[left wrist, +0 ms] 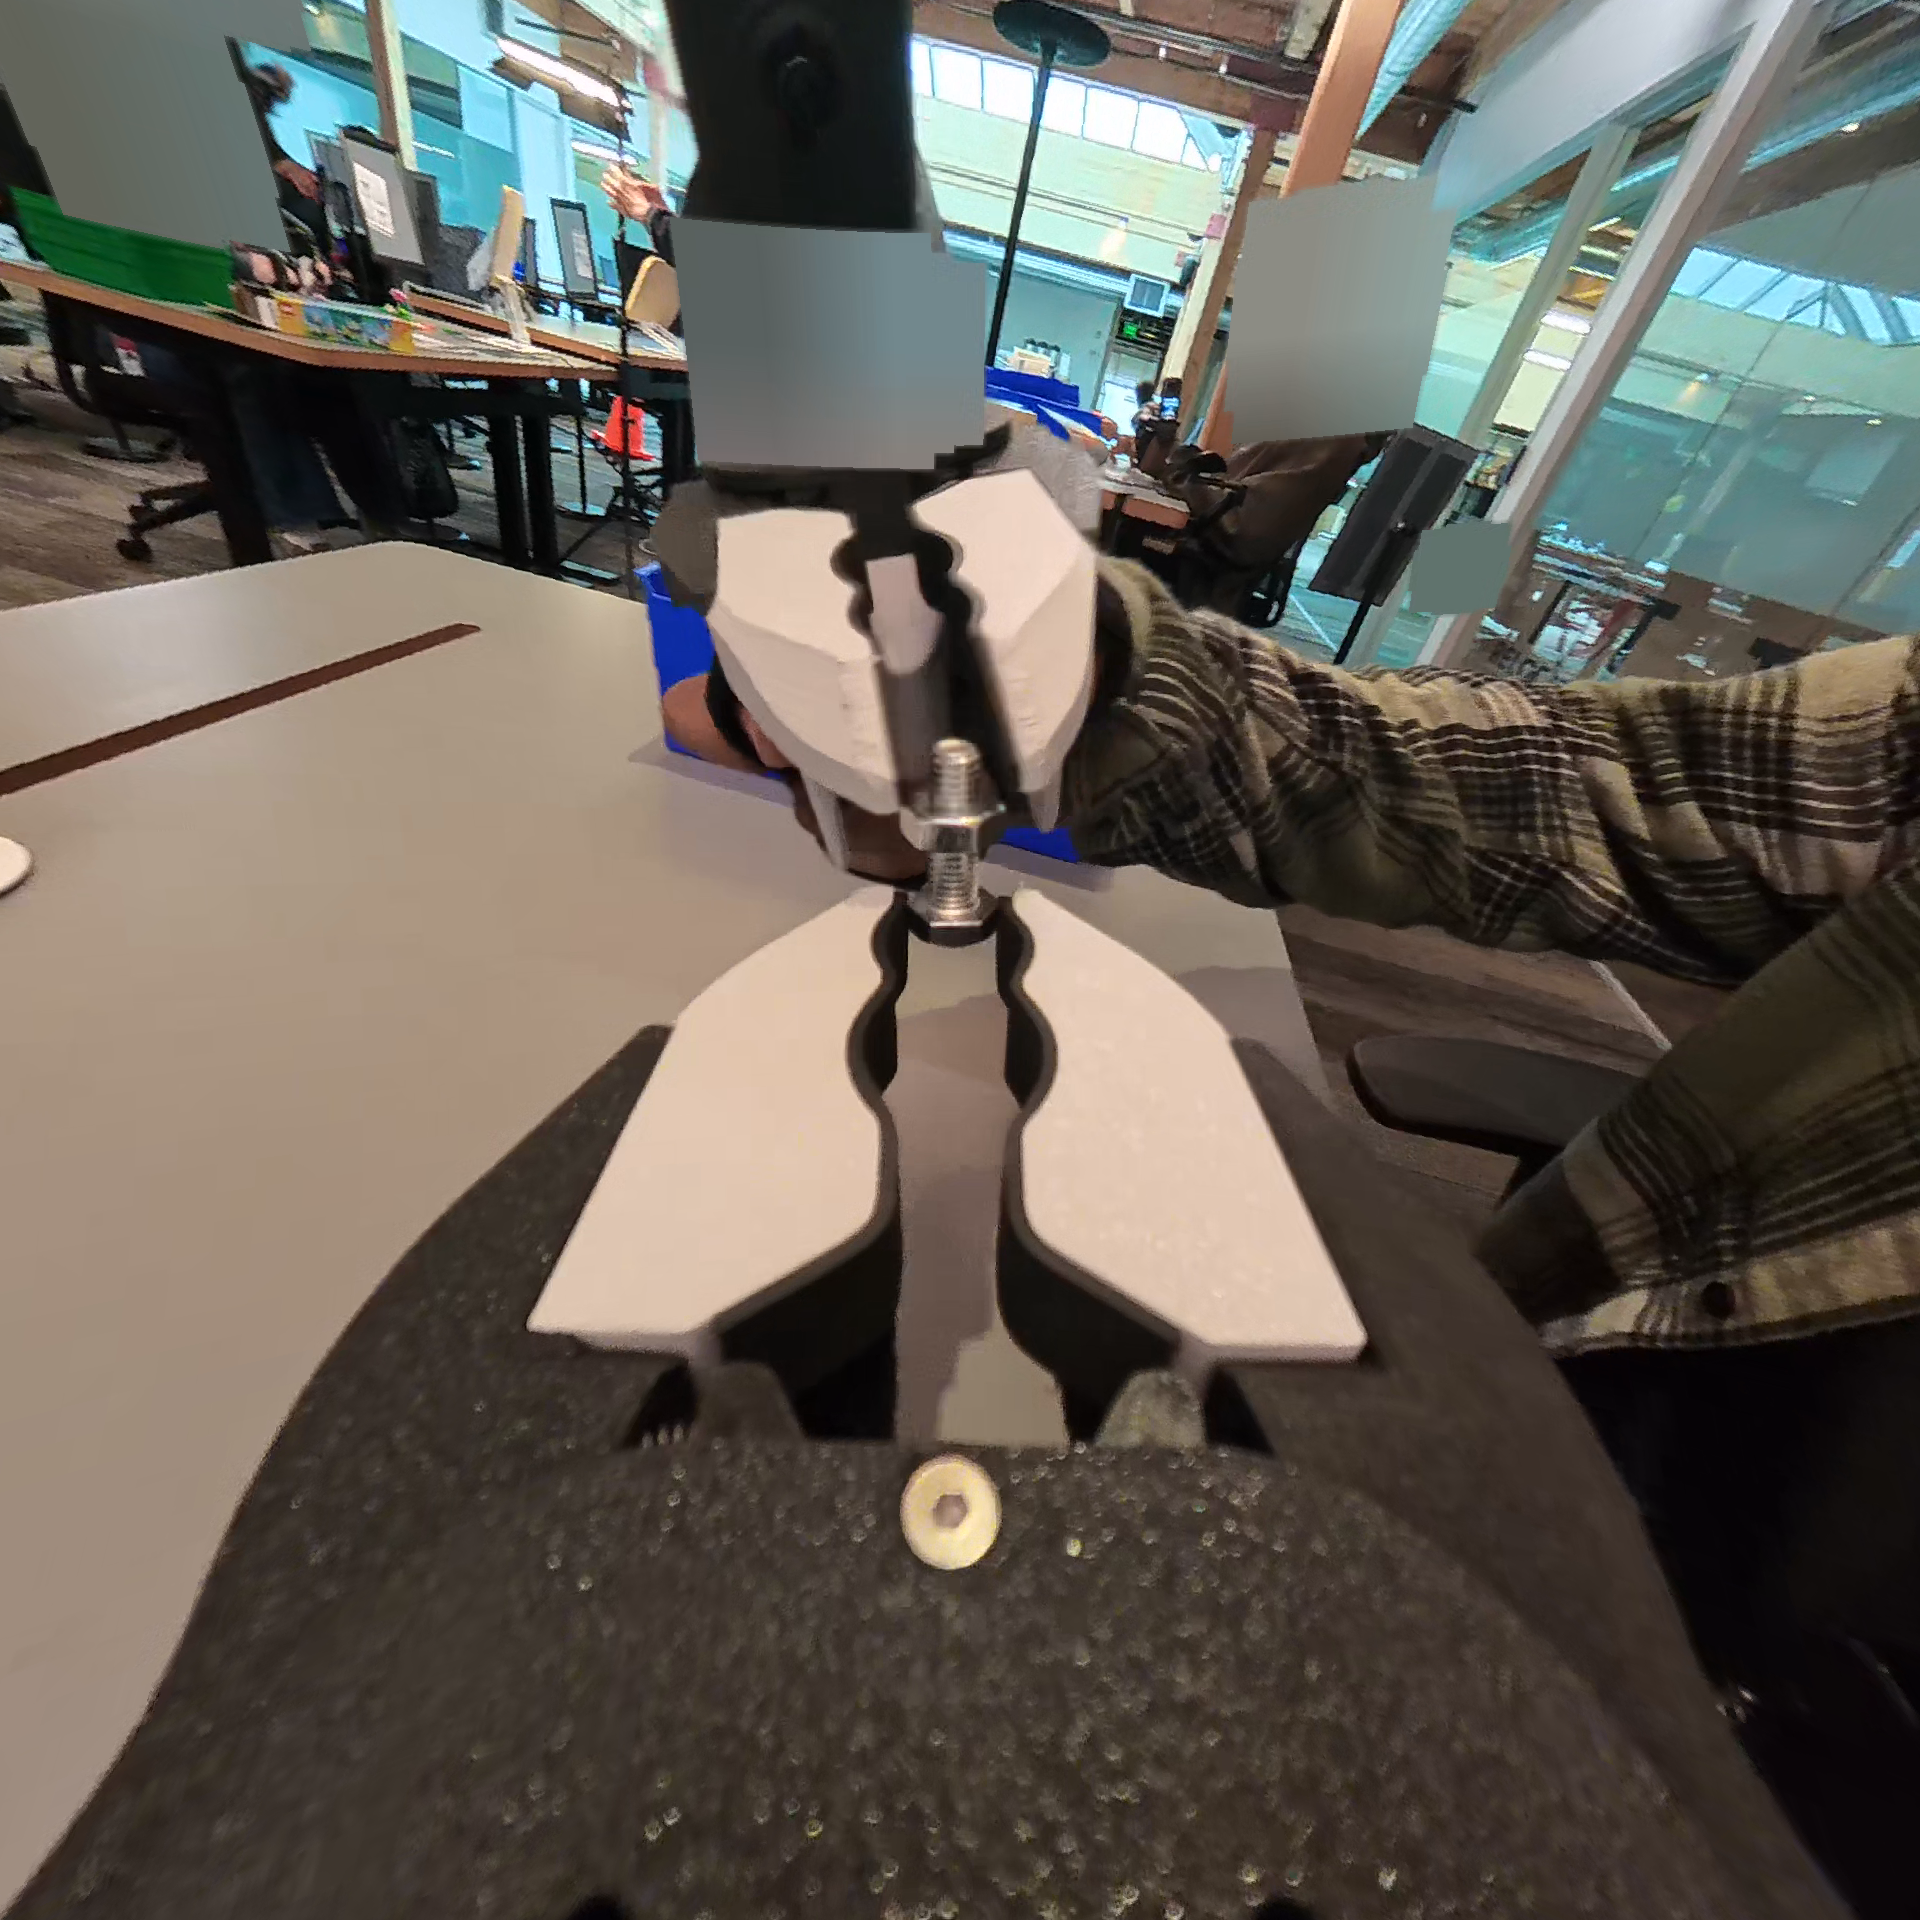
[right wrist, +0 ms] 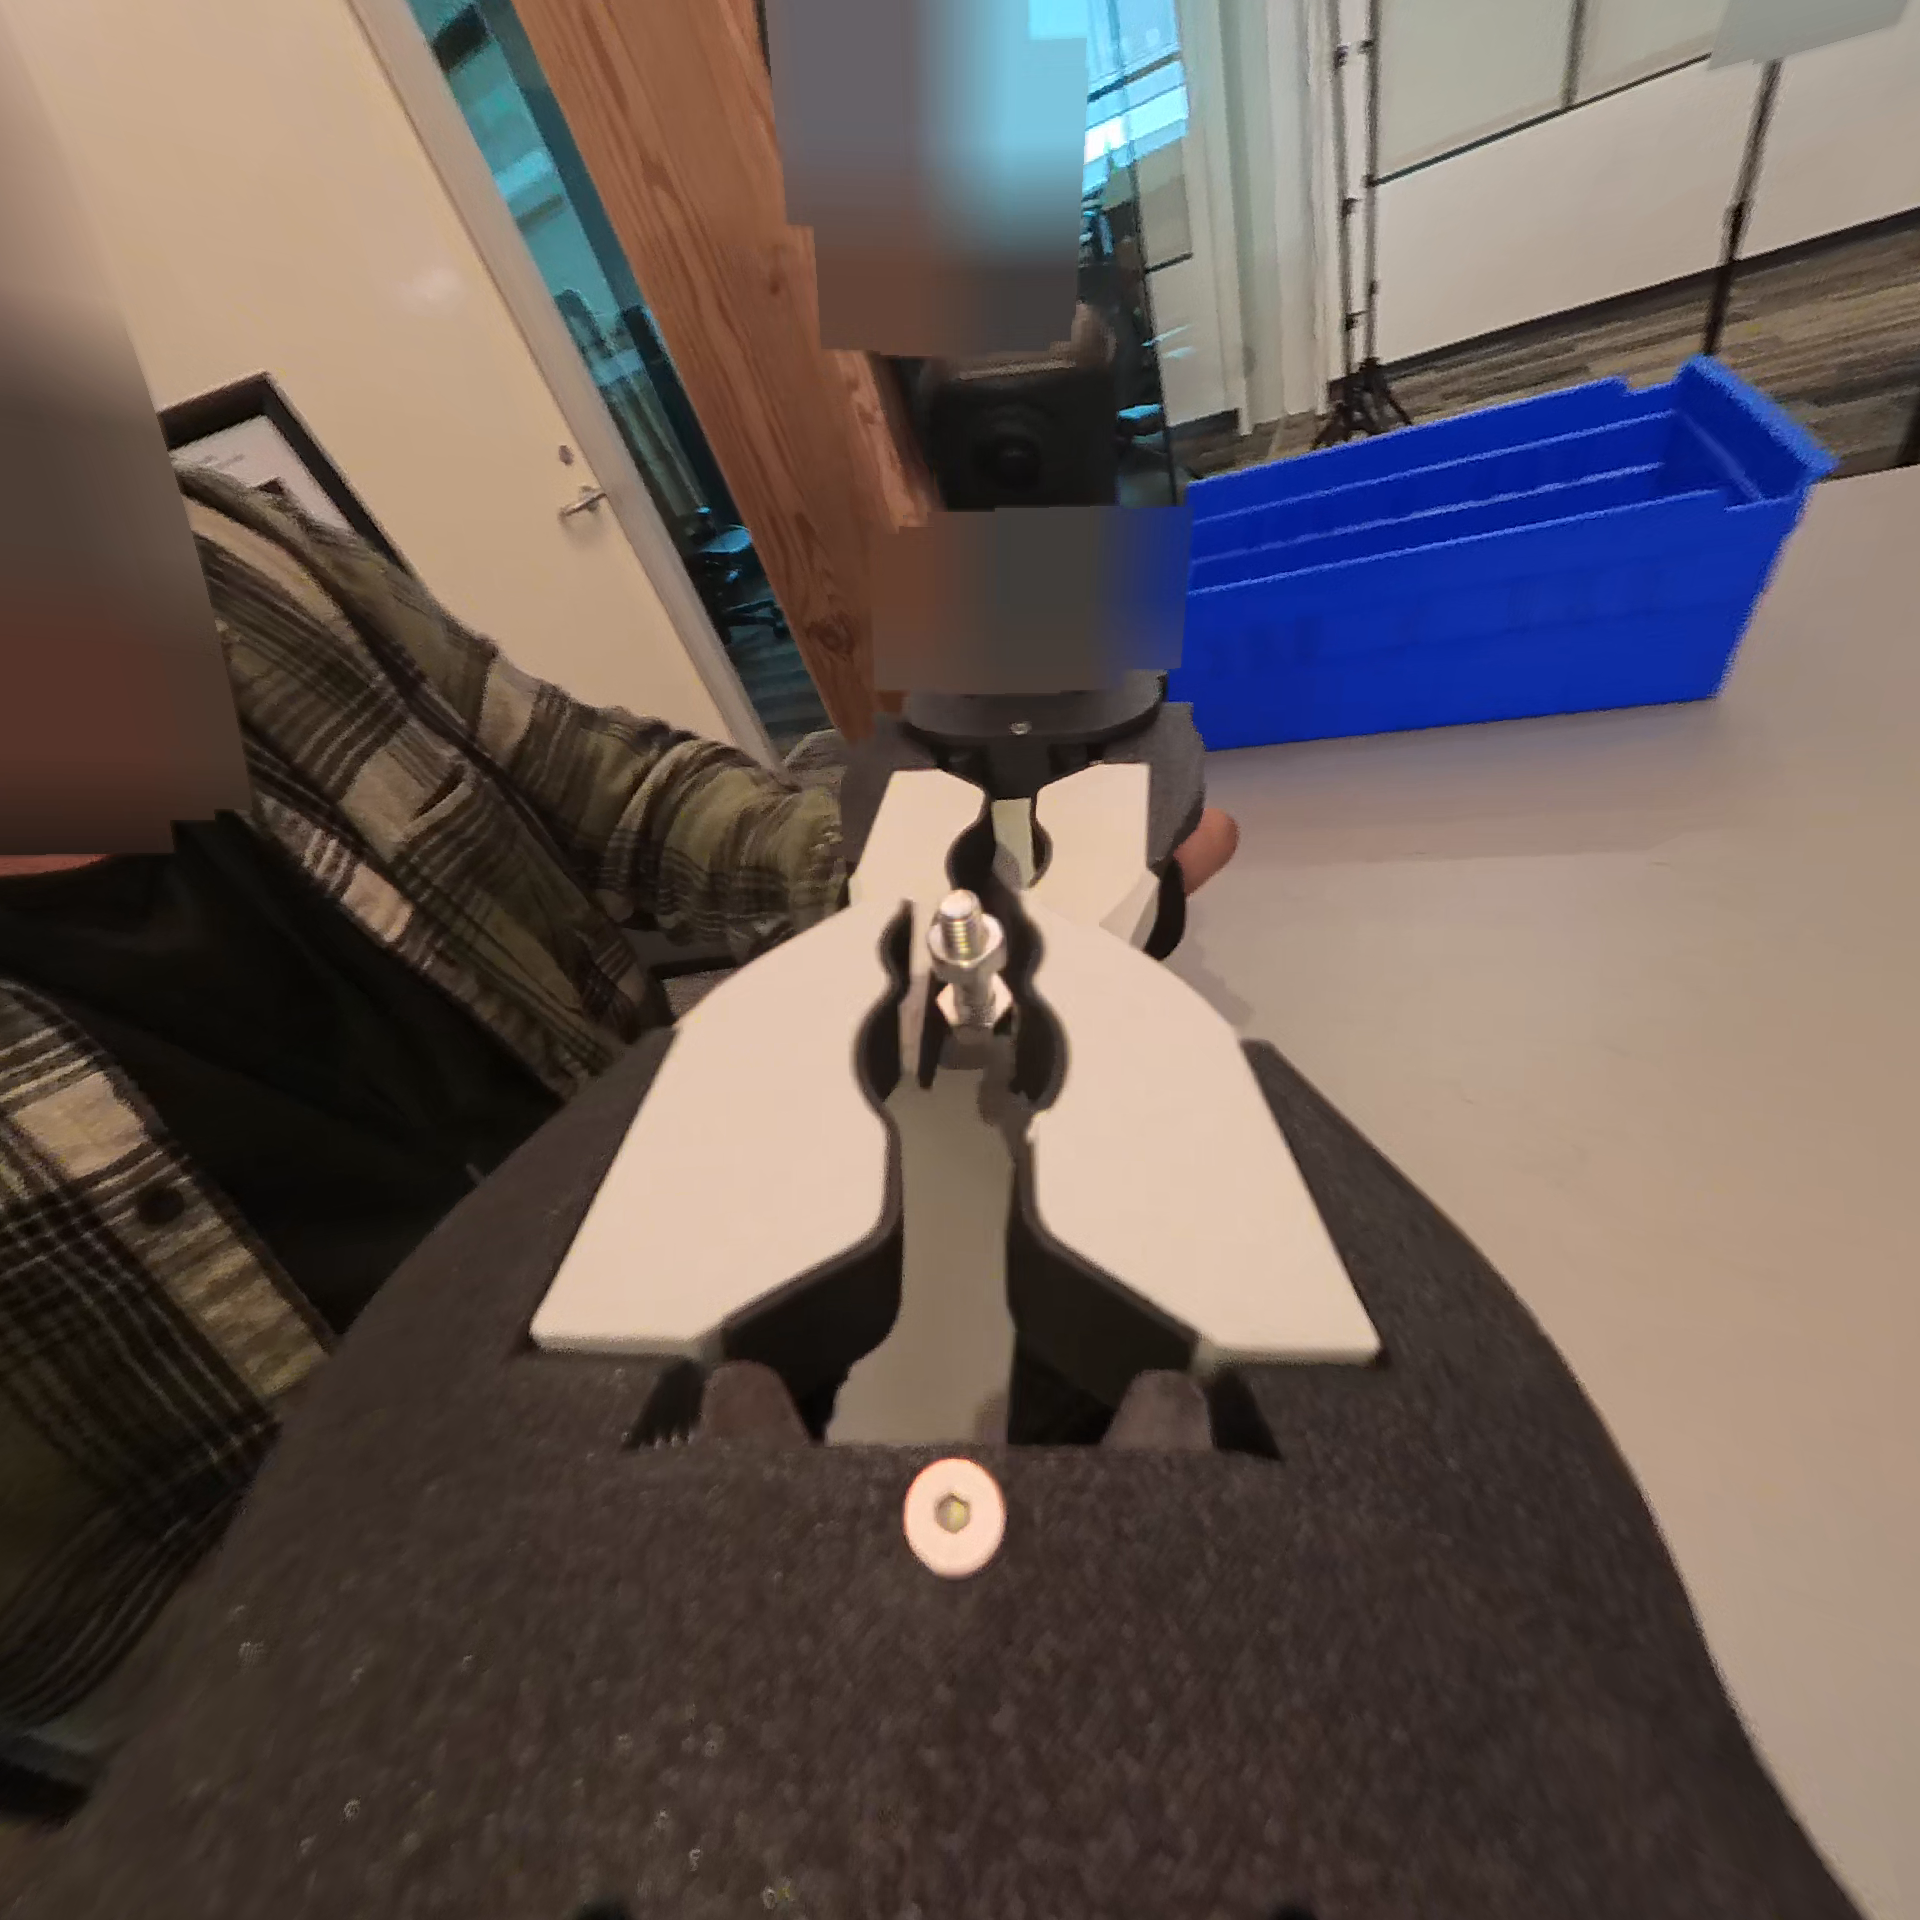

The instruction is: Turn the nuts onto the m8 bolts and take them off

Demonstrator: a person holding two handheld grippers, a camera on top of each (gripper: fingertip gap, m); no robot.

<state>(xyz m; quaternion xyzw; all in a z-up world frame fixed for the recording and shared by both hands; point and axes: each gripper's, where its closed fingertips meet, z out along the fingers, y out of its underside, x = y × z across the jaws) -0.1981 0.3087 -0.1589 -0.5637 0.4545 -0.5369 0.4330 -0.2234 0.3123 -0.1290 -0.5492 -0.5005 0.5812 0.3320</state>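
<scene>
The left gripper [left wrist: 948, 920] clamps the bolt [left wrist: 943, 878] by its head at the fingertips. The nut [right wrist: 965, 948] sits between the right gripper [right wrist: 961, 961] fingers, contact unclear. Only the right view shows the blue bin [right wrist: 1455, 613]. No legible writing.

My left gripper [left wrist: 951, 920] and right gripper [right wrist: 961, 935] meet tip to tip above the table, fingers narrowly parted. Each is gripped by a hand in a plaid sleeve [left wrist: 1455, 790].
</scene>
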